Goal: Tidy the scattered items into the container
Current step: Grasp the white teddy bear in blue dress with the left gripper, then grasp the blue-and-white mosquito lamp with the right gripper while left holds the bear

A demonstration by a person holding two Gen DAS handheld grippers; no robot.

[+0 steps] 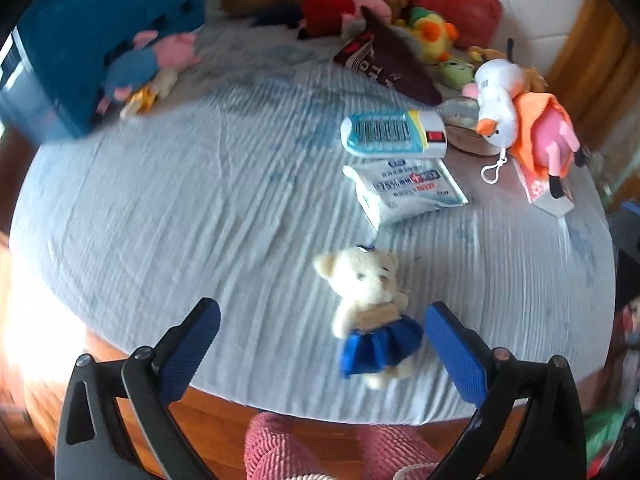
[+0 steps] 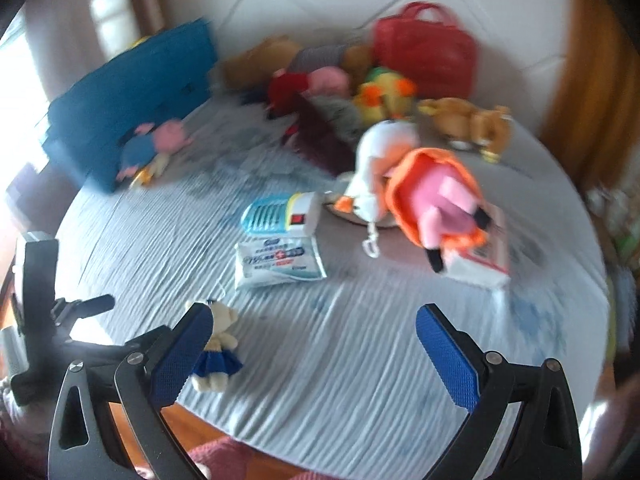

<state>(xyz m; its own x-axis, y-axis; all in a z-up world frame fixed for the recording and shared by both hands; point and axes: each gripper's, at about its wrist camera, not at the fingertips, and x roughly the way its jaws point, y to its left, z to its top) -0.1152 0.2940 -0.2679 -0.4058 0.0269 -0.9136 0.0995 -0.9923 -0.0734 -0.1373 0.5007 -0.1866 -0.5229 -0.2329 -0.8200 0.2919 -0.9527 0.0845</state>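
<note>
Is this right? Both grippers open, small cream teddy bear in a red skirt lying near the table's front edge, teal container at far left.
Not quite: the skirt is blue, not red. The left wrist view shows the teddy bear clearly, lying near the front edge just ahead of the open left gripper. The rest holds: the right gripper is open too, and the teal container sits at far left.

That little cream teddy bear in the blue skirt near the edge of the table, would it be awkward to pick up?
Probably not. The teddy bear looks like soft plush, so it should squash between the open left gripper fingers rather than slip. It seems small and likely light. It lies flat on the wrinkled cloth, so rolling is unlikely, though the limbs and skirt may flop.
</note>
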